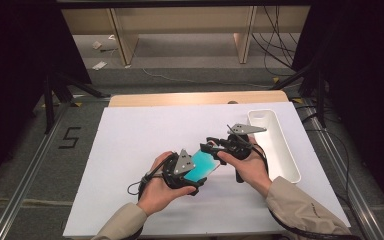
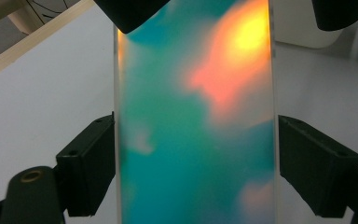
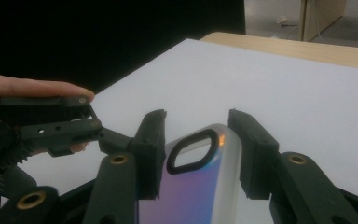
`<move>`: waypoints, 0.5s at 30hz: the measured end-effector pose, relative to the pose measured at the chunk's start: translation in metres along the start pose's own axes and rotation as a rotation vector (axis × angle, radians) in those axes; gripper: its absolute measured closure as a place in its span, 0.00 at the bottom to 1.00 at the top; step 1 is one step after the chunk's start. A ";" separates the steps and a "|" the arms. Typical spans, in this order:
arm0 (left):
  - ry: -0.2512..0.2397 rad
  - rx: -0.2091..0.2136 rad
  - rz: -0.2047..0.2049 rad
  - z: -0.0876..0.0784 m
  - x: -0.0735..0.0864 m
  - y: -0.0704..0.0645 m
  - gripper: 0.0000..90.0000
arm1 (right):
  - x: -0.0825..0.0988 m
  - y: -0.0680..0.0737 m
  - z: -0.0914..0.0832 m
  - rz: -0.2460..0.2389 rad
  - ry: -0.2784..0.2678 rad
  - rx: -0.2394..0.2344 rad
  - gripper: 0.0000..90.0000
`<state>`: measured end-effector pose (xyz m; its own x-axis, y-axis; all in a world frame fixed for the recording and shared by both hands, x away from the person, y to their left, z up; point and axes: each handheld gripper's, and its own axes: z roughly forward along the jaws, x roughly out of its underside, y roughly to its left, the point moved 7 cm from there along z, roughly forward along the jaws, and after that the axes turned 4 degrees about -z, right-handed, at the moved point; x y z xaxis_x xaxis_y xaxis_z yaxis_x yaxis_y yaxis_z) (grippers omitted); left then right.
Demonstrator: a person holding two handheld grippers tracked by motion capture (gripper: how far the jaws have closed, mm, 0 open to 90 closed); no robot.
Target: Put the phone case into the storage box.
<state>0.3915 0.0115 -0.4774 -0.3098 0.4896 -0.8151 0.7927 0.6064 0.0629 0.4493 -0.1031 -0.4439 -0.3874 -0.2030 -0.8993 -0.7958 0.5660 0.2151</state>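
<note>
A clear phone case [image 1: 203, 167] with a shimmering teal and orange sheen is held above the white table top. My left gripper [image 1: 192, 173] is shut on it, and in the left gripper view the case [image 2: 191, 140] stands between both pads [image 2: 93, 163], which press its long edges. My right gripper [image 1: 215, 150] meets it from the far right. In the right gripper view the jaws of that gripper [image 3: 196, 115] stand open around the case's end [image 3: 191, 186] with the oval camera cutout; a small gap shows on one side. The right gripper's tips [image 2: 233, 14] also appear beyond the case.
A long white tray [image 1: 272, 145] lies along the right side of the white sheet [image 1: 140, 135]. A wooden table edge [image 1: 195, 98] runs behind it. Dark stands and cables flank the table on the floor.
</note>
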 end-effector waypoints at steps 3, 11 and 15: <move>-0.002 -0.002 0.001 0.000 0.000 0.000 0.19 | -0.001 -0.001 -0.001 0.020 -0.006 -0.008 0.69; 0.000 -0.024 0.017 0.002 0.001 0.001 0.19 | -0.005 0.001 -0.002 0.049 -0.015 -0.030 0.76; 0.003 -0.045 0.043 0.003 0.001 0.001 0.19 | -0.007 0.002 -0.003 0.075 -0.018 -0.048 0.80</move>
<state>0.3936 0.0113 -0.4798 -0.2779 0.5177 -0.8092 0.7809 0.6123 0.1235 0.4485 -0.1030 -0.4361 -0.4383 -0.1466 -0.8868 -0.7866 0.5399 0.2995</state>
